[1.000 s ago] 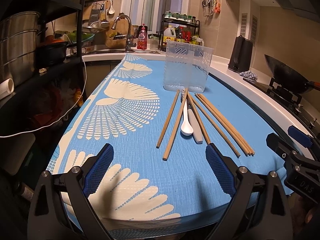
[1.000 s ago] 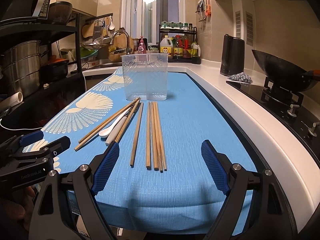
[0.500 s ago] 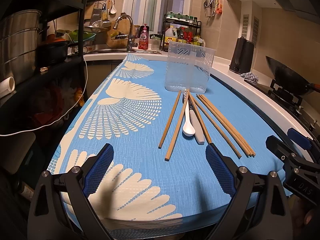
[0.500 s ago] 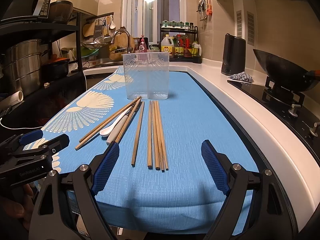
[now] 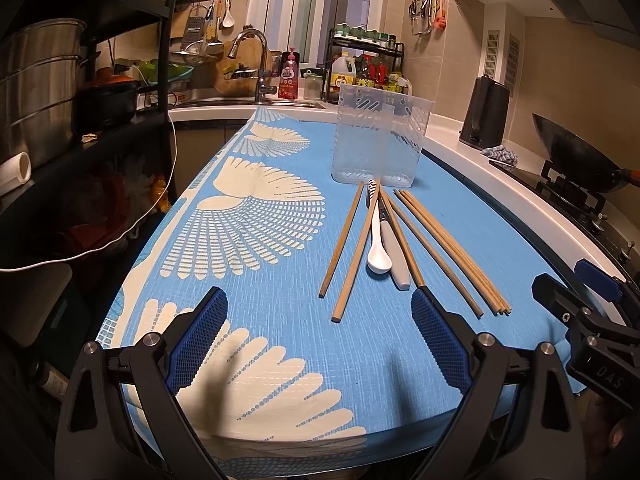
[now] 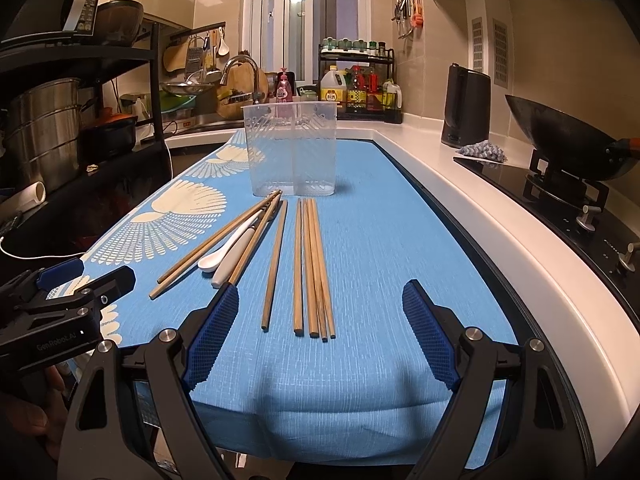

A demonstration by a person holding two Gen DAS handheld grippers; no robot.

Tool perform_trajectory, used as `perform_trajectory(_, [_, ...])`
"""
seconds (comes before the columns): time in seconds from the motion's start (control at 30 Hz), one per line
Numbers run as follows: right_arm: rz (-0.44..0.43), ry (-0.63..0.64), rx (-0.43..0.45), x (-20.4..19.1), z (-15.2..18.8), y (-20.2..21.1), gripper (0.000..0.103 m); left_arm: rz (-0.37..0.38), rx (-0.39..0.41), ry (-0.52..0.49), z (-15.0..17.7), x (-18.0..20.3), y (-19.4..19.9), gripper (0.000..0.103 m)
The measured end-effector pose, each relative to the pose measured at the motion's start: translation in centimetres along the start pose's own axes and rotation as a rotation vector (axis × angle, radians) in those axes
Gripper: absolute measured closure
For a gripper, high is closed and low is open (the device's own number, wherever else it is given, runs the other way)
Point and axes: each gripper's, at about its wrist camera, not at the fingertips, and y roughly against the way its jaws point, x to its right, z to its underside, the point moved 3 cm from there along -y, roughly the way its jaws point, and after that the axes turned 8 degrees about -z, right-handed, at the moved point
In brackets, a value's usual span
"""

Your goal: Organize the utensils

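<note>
Nothing shifted since the earlier frames. Chopsticks (image 6: 310, 264), white spoon (image 5: 377, 240) loose on blue cloth (image 6: 380, 240) before clear holder (image 6: 292, 148). Left gripper (image 5: 318, 344), right gripper (image 6: 320, 336): spread wide, empty.

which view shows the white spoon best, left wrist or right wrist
Left wrist. There the white spoon lies lengthwise toward the camera, its bowl and patterned handle end clear between the chopsticks. In the right wrist view the spoon sits off to the left, smaller and foreshortened, partly screened by chopsticks.
</note>
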Motion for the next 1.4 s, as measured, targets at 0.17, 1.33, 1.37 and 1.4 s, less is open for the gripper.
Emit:
perform_trajectory(0.17, [0.003,0.0,0.002,0.1,0.1,0.1,0.02,0.0,0.002,-0.003,0.0,0.1,0.1,0.013])
perform_trajectory(1.33, [0.029,-0.029,-0.009,1.4,0.4,-0.3,0.04,0.017,0.005,-0.026,0.1,0.9,0.3,0.021])
perform_trajectory(1.37, [0.026,-0.043,-0.018,1.7,0.5,-0.7,0.043,0.017,0.0,-0.026,0.2,0.9,0.3,0.027])
perform_trajectory(1.4, [0.023,-0.052,-0.024,1.9,0.6,-1.1,0.049,0.016,-0.007,-0.028,0.3,0.9,0.1,0.03])
